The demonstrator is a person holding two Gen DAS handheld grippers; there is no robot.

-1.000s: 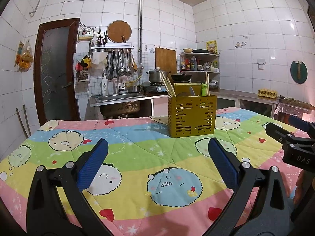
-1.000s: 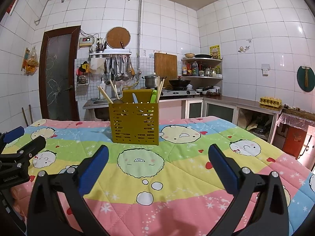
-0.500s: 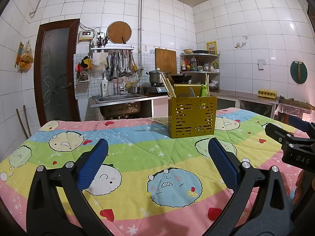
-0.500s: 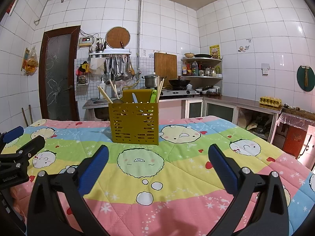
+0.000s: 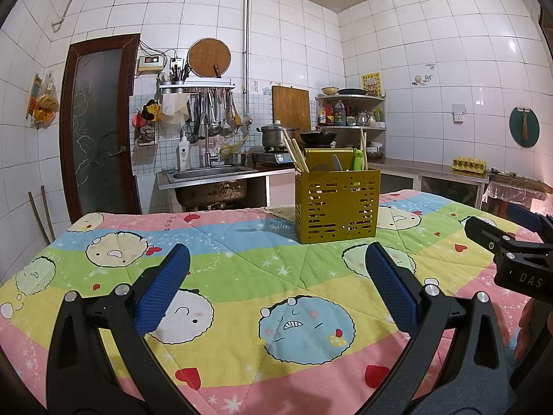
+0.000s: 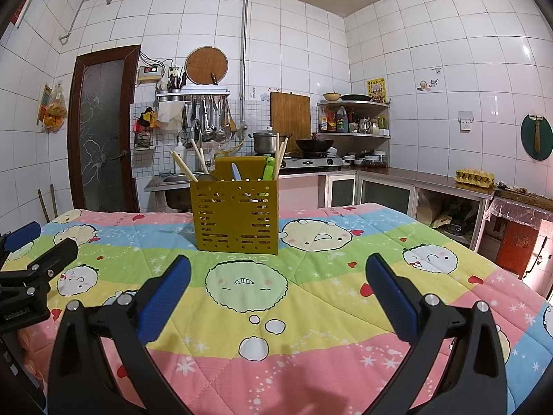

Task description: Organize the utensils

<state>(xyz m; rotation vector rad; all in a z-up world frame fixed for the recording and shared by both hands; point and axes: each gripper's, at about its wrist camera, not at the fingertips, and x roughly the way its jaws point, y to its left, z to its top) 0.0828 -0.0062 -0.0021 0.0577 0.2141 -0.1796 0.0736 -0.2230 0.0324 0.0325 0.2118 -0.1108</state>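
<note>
Nothing is really shifting since a second ago: both tools are sitting in the same spots and the yellow caddy is staying put on the quilt.

Left tool (image 5: 276, 287) is hovering low over the desk (image 5: 221, 304), its blue-padded fingers (image 5: 162, 294) spread wide and released, with nothing between them but the cartoon-printed quilt. Right tool (image 6: 276, 288) is doing the same on its side, fingers (image 6: 390, 297) splayed apart, empty, hanging just above the quilted cover (image 6: 311, 346).

Each tool is peeking into the other's view: the right one is showing at the far right edge of the left camera, and the left one is poking in at the far left edge of the right camera, so they are riding side by side, apart from one another.

Ahead of both, well beyond the fingertips, the yellow perforated utensil caddy (image 5: 337, 205) is standing upright on the green stripe of the quilt. From the right camera it is sitting slightly left of centre (image 6: 236, 216); from the left camera, right of centre. Wooden chopsticks (image 5: 293, 154) are leaning out of its left compartment, more chopsticks (image 6: 280, 155) are rising at its right side, and a green-handled utensil (image 6: 269, 169) and a blue-tipped one (image 6: 235, 172) are poking up in between. Exactly which compartment those two are occupying I cannot tell.

Behind the desk, a sink (image 5: 211, 174) and hanging ladles (image 5: 214, 114) are lining the tiled wall.
</note>
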